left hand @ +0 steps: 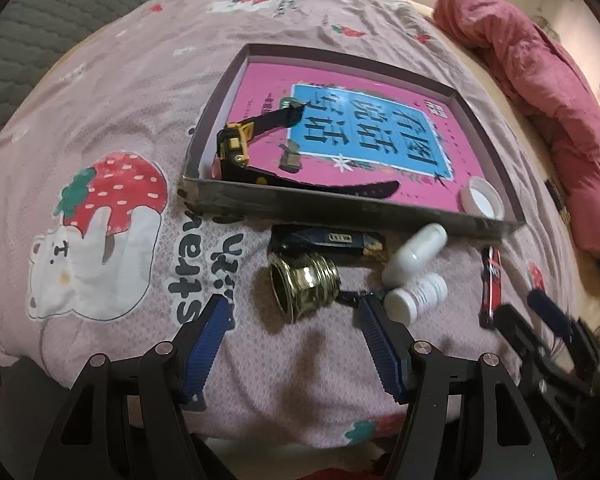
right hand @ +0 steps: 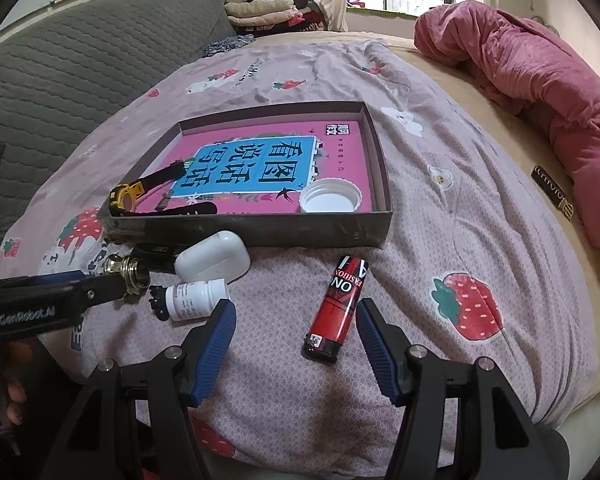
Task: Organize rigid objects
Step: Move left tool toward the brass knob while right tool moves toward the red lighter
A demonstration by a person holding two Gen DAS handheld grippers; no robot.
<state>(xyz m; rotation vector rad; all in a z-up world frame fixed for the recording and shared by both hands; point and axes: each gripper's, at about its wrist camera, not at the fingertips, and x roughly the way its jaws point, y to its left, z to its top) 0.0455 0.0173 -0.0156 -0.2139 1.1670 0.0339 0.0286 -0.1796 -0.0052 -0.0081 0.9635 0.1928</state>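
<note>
A shallow dark box (left hand: 340,210) (right hand: 260,228) on the bedspread holds a pink book, a yellow-and-black watch (left hand: 236,148) (right hand: 126,196) and a white cap (left hand: 482,200) (right hand: 330,200). In front of it lie a brass fitting (left hand: 304,284) (right hand: 128,272), a white earbud case (left hand: 416,254) (right hand: 212,260), a white pill bottle (left hand: 416,298) (right hand: 196,298) and a red lighter (left hand: 491,284) (right hand: 340,304). My left gripper (left hand: 294,312) (right hand: 60,292) is open, its tips either side of the fitting. My right gripper (right hand: 296,312) (left hand: 524,312) is open around the lighter, untouched.
A dark flat object (left hand: 328,240) lies against the box's front wall, and a small black piece (left hand: 350,296) (right hand: 160,304) lies beside the bottle. A pink blanket (right hand: 540,80) is bunched at the right. A grey quilted cushion (right hand: 60,80) rises at the left.
</note>
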